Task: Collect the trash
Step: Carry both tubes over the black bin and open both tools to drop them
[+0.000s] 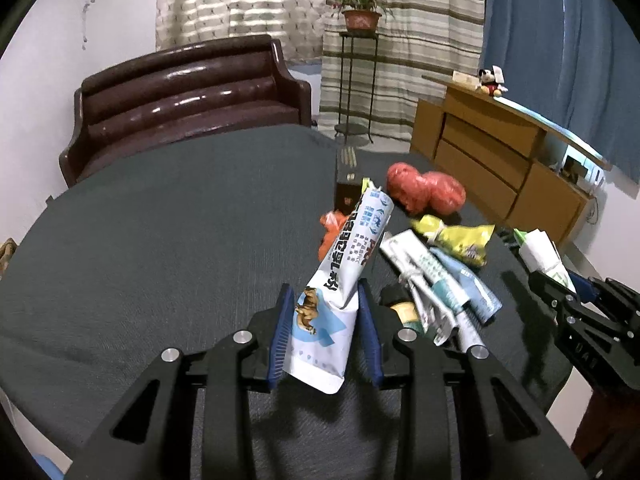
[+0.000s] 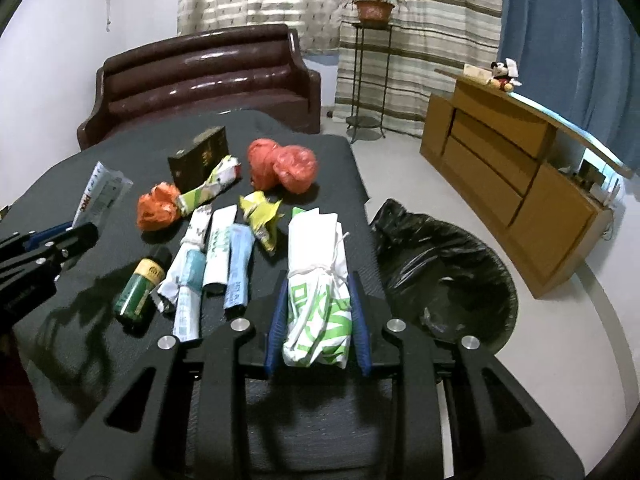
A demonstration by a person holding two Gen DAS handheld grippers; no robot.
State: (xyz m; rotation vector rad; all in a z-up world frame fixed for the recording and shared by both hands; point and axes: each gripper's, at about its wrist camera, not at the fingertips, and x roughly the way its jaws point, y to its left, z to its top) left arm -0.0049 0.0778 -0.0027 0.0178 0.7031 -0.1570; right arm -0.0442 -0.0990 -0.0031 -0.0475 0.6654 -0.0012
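left wrist: looking low across table (image 1: 160,240) toward sofa (image 1: 180,96) | right wrist: sitting right, nearer bin (image 2: 448,264) | both sharing trash pile (image 2: 224,240)

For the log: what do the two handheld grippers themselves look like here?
Both match: the left gripper and right gripper have matte black angular linkage frames with cut-out slots, round silver pivot bolts, and ribbed blue finger pads. No cables, sleeves or hands show.

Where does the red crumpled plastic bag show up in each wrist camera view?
Left wrist: the red crumpled plastic bag lies right of center, beyond the held packet.
Right wrist: red crumpled plastic bag lies upper center on the table.
Shared landmark: the dark box left of it.
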